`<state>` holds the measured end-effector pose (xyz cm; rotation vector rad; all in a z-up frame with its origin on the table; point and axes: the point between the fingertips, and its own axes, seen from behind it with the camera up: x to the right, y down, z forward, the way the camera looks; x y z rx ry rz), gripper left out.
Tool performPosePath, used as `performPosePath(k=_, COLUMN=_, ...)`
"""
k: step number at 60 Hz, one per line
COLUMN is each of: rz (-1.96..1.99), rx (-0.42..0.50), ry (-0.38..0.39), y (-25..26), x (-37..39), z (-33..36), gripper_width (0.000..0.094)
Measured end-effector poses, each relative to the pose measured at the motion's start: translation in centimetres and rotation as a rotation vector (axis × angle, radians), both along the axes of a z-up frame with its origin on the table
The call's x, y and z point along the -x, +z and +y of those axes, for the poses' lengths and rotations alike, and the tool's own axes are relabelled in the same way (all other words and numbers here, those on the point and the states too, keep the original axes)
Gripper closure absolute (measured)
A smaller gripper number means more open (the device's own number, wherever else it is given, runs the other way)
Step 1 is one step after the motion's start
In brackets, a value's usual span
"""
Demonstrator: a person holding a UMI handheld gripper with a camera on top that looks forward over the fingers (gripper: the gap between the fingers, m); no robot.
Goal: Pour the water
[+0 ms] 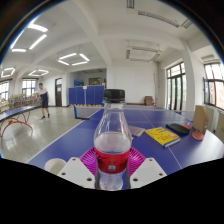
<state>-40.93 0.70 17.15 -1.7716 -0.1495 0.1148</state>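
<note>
Bottle (pixel 112 138) | upright w/ black cap, red liquid low, long axis vertical | gripper (pixel 112 172) fingers closed onto its lower body, pads pressing both sides | blue table (pixel 150 118) under bottle | cup (pixel 199 122) beyond bottle, to its right: likely pour target

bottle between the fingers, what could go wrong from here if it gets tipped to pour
1. The bottle still has its black cap on, so tipping it now would likely pour nothing.
2. The gripper holds the bottle low on its body, well below the cap, so it may swing or slip when tilted.
3. The yellow book lies nearby on the blue table; spills could wet it.
</note>
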Motion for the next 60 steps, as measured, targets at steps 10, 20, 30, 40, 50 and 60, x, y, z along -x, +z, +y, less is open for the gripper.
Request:
performPosePath(k=10, rz=-0.037, rx=0.027, ry=0.018, y=-5.1, x=-0.8, z=-0.9, gripper_width=0.0592)
performPosePath(k=20, rz=-0.034, rx=-0.038, ry=-0.003, y=-4.6, x=-0.6, z=-0.7, gripper_width=0.0540)
performPosePath(k=30, rz=-0.050, rx=0.108, ry=-0.013, y=-7.0, x=-0.4, z=-0.6, gripper_width=0.0174)
performPosePath(k=40, rz=-0.078, rx=0.162, ry=-0.065, y=-4.4, x=-1.3, z=-4.6, gripper_width=0.0085)
performPosePath(k=50, rz=-0.093, rx=0.208, ry=-0.131, y=-0.2, x=-1.6, z=-13.1, gripper_width=0.0082)
performPosePath(k=60, rz=-0.108, rx=0.229, ry=-0.169, y=3.6, x=-0.4, z=-22.7, gripper_width=0.0086)
